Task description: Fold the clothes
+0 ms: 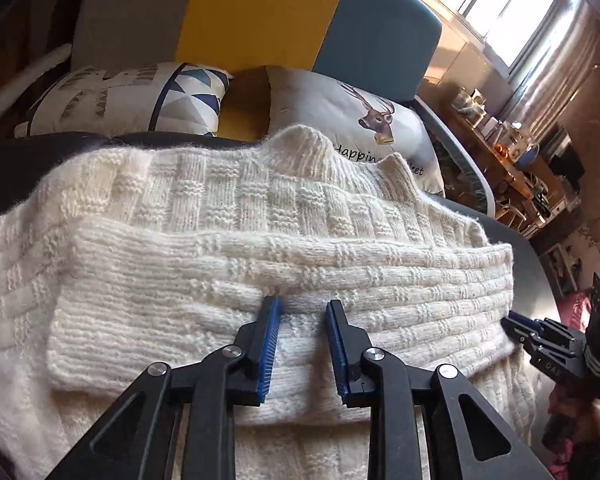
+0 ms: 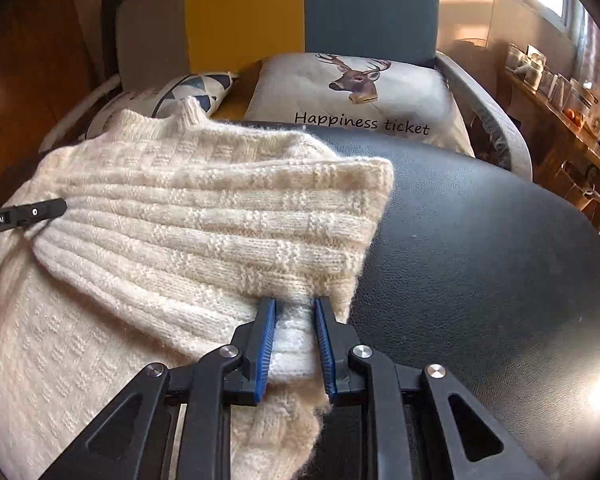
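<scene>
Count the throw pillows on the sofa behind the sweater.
2. The deer pillow leans against the blue sofa back, and the geometric pillow lies to its left. The sweater may hide others.

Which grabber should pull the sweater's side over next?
Probably the right gripper: its jaws pinch the white sweater at its edge. The left gripper sits mid-sweater, jaws apart, gripping nothing.

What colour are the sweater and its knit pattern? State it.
Cream-white sweater, ribbed with basket-weave blocks; clearest in the right wrist view.
</scene>
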A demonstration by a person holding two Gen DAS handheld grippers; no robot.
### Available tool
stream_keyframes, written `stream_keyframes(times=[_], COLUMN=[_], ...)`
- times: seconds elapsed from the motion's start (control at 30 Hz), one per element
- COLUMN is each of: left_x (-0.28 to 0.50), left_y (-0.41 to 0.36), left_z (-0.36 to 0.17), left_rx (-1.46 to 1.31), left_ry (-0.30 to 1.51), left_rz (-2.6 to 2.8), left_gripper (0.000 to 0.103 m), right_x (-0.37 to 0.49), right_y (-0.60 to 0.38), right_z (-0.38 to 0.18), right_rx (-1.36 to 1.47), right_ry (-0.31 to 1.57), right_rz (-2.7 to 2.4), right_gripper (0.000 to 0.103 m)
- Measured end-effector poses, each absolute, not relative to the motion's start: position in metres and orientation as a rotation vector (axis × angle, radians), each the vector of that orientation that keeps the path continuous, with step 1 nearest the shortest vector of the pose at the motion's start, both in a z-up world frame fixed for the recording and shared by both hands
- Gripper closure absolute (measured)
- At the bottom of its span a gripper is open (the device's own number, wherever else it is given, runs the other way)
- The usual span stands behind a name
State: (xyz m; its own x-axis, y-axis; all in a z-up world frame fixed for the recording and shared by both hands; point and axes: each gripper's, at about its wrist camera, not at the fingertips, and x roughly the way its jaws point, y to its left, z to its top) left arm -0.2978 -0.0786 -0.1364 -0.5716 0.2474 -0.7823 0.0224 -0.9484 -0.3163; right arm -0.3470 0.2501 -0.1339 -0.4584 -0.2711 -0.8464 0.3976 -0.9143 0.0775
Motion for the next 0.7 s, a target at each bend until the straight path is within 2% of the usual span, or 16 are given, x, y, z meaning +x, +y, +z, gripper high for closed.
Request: stream_keyframes(times=[0.1, 0.27, 0.37, 0.53, 0.7], left_x=[-0.298, -0.272, -0.232, -0.138, -0.04], left_y=[-0.082, -0.112, -0.142, -0.223, -0.345], left_z=[-0.132, -0.118, -0.115, -0.118, -0.119], left_rx=[-1.396, -1.366, -1.34, -1.272, -1.219], left_ry=[-0.512, -0.822, -1.02, -1.369, -1.633], left_rz=[2.617, 2.539, 2.481, 2.455, 2.667], left_gripper=[0.076, 0.063, 0.055, 0.052, 0.052], right_x=[-0.35, -0.315, -0.271, -0.189, -0.132], right_y=[0.256, 0.25, 0.222, 0.173, 0.14], right_z=[-0.13, -0.098, -0.09, -0.107, -0.132], right_rx=[1.39, 1.326, 1.273, 1.286, 1.324], right_ry=[0.074, -0.089, -0.116, -0.021, 0.117], right_rz=[-2.388, -2.434, -2.374, -2.318, -2.291], right_gripper=[0.082, 0.076, 0.072, 0.072, 0.072])
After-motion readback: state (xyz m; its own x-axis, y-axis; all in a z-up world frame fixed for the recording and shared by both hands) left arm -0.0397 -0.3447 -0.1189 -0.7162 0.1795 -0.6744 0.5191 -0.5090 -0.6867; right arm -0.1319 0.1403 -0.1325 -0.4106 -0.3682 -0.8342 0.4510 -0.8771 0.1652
